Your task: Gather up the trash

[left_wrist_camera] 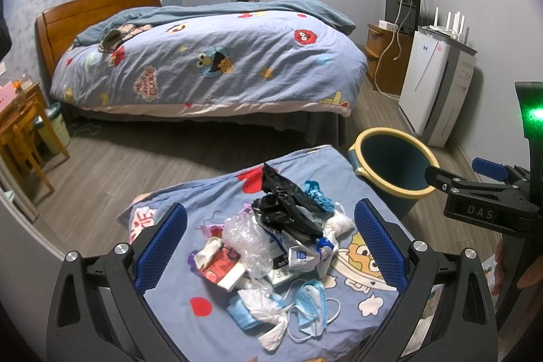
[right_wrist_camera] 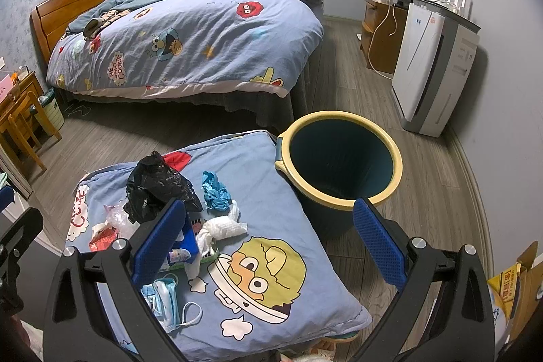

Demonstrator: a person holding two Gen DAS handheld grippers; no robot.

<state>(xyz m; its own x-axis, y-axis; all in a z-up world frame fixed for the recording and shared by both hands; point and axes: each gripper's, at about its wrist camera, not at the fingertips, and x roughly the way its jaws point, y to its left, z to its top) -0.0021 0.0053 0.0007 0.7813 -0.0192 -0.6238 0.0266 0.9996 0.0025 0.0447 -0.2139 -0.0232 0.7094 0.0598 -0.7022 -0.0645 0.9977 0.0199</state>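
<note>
A pile of trash lies on a blue cartoon cushion (left_wrist_camera: 210, 192) (right_wrist_camera: 271, 189): a black plastic bag (left_wrist_camera: 288, 206) (right_wrist_camera: 152, 185), a crumpled blue glove (left_wrist_camera: 317, 194) (right_wrist_camera: 213, 189), a white tissue wad (left_wrist_camera: 339, 223) (right_wrist_camera: 224, 228), a clear bag (left_wrist_camera: 244, 236), a red wrapper (left_wrist_camera: 220, 263) and blue face masks (left_wrist_camera: 312, 301) (right_wrist_camera: 166, 297). My left gripper (left_wrist_camera: 271, 246) hangs open just above the pile, holding nothing. My right gripper (right_wrist_camera: 269, 241) is open and empty above the cushion's right half. A blue bin with a yellow rim (left_wrist_camera: 387, 130) (right_wrist_camera: 339, 117) stands empty right of the cushion.
A bed (left_wrist_camera: 210, 56) with a cartoon duvet fills the back. A white air purifier (right_wrist_camera: 431, 70) and a wooden TV cabinet (right_wrist_camera: 380, 36) line the right wall. Wooden stools (left_wrist_camera: 23, 131) and a small bin (left_wrist_camera: 54, 124) sit at left. Cardboard boxes (right_wrist_camera: 509, 287) are at lower right.
</note>
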